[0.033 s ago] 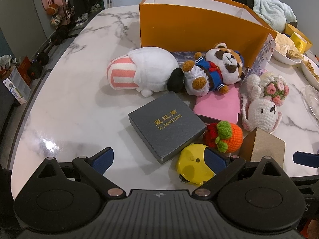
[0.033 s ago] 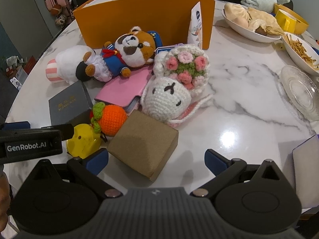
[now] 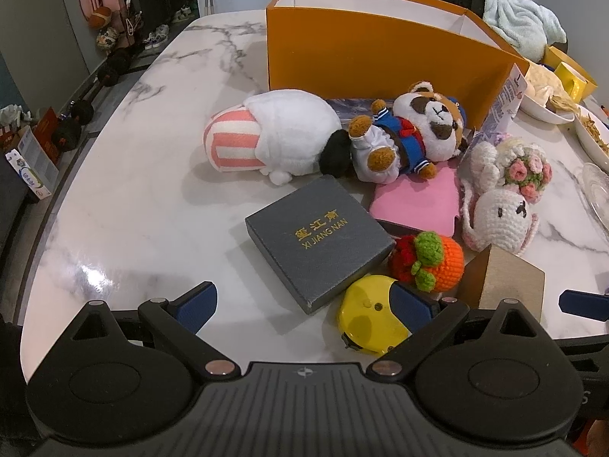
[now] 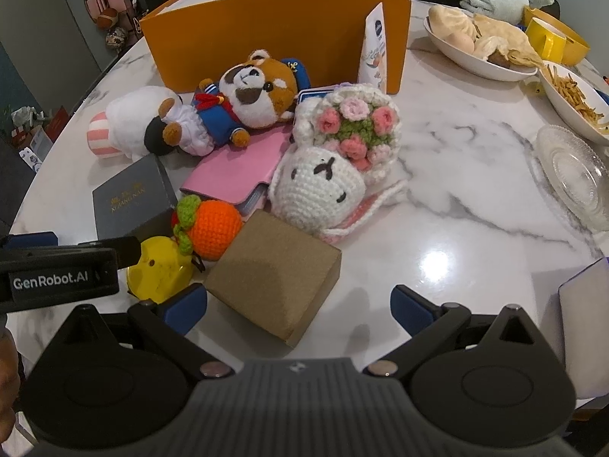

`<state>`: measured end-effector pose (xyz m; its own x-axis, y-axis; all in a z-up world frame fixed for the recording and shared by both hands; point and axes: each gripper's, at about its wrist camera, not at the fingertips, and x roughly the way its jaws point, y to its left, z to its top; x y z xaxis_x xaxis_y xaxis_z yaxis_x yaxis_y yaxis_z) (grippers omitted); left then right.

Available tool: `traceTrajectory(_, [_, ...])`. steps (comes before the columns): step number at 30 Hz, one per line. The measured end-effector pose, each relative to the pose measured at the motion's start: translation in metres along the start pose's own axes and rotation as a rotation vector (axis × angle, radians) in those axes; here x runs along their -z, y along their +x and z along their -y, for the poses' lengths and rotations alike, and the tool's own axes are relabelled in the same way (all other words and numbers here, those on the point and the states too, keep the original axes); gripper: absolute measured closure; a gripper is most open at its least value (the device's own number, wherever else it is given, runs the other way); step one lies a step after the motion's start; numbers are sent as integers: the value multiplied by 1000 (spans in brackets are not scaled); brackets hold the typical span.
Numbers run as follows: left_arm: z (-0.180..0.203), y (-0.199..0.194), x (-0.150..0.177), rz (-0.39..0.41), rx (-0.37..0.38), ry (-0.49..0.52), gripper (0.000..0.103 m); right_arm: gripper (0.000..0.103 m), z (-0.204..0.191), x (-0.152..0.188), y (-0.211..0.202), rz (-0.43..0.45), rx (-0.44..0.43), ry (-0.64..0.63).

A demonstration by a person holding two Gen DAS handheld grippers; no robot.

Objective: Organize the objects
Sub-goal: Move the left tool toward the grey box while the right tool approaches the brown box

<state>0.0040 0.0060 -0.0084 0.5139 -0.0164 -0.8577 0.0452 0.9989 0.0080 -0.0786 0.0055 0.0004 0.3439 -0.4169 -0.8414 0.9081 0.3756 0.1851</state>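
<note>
Toys and boxes lie clustered on the marble table [image 3: 133, 198] in front of a tall orange box [image 3: 380, 53]. Among them are a white plush with pink stripes [image 3: 266, 137], a red panda plush [image 3: 418, 129], a pink wallet [image 3: 415, 198], a crochet bunny [image 4: 323, 175] and a crochet orange [image 4: 213, 228]. My left gripper [image 3: 304, 301] is open; the grey "XI JIANG NAN" box [image 3: 319, 236] reaches between its fingers, and a yellow toy [image 3: 365, 320] sits at the right finger. My right gripper [image 4: 298, 306] is open around the near end of a brown cardboard box [image 4: 274, 278].
At the right stand a bowl of buns [image 4: 479, 45], a bowl of fries [image 4: 571, 95], a glass plate [image 4: 574, 167] and a yellow mug [image 4: 544, 38]. A sachet [image 4: 375, 49] leans on the orange box. A grey flat device [image 4: 582, 304] lies near right. Dumbbells [image 3: 72, 129] lie on the floor at left.
</note>
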Motion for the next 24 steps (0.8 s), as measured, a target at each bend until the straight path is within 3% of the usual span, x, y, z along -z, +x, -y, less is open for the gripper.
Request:
traceTrajectory(16, [-21,6,-6,17,-10,-40,0,1,3,-3,25,-6,-19,38])
traceTrajectory(24, [-21,18,-21,61,131,106,0,1,4,-2,30,-23,-29,27])
